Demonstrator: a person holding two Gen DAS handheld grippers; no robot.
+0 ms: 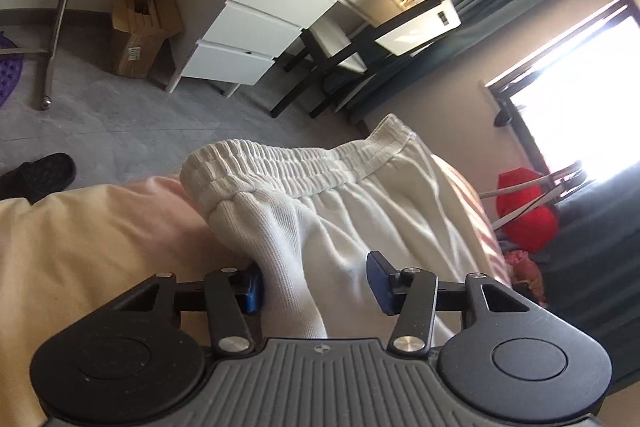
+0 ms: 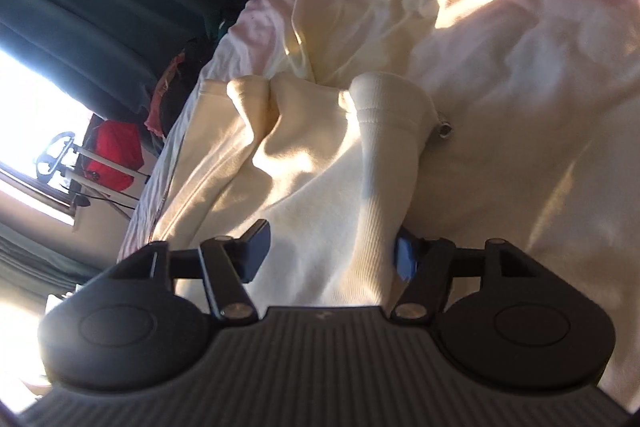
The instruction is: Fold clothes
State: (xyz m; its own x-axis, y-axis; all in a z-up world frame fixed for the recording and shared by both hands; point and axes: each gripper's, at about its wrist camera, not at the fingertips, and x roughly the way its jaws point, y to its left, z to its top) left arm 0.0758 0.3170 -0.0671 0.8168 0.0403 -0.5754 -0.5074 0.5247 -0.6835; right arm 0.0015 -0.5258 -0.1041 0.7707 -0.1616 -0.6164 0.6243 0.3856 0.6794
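White sweatpants (image 1: 340, 211) lie on a cream and pink bed sheet (image 1: 80, 235), their elastic waistband (image 1: 288, 163) toward the bed's edge. My left gripper (image 1: 316, 287) is open, its blue pads wide apart with a fold of the pants' fabric between them. In the right wrist view the same pants (image 2: 304, 187) lie bunched on the sheet (image 2: 520, 67), a ribbed cuff (image 2: 384, 103) standing up ahead. My right gripper (image 2: 332, 257) is open, with the pants' fabric lying between its pads.
Beyond the bed's edge are a grey floor (image 1: 140, 119), a black slipper (image 1: 40, 175), a cardboard box (image 1: 140, 31), a white drawer unit (image 1: 256, 35) and a black chair (image 1: 332, 67). A red bag (image 1: 528, 211) sits by the bright window (image 1: 580, 95).
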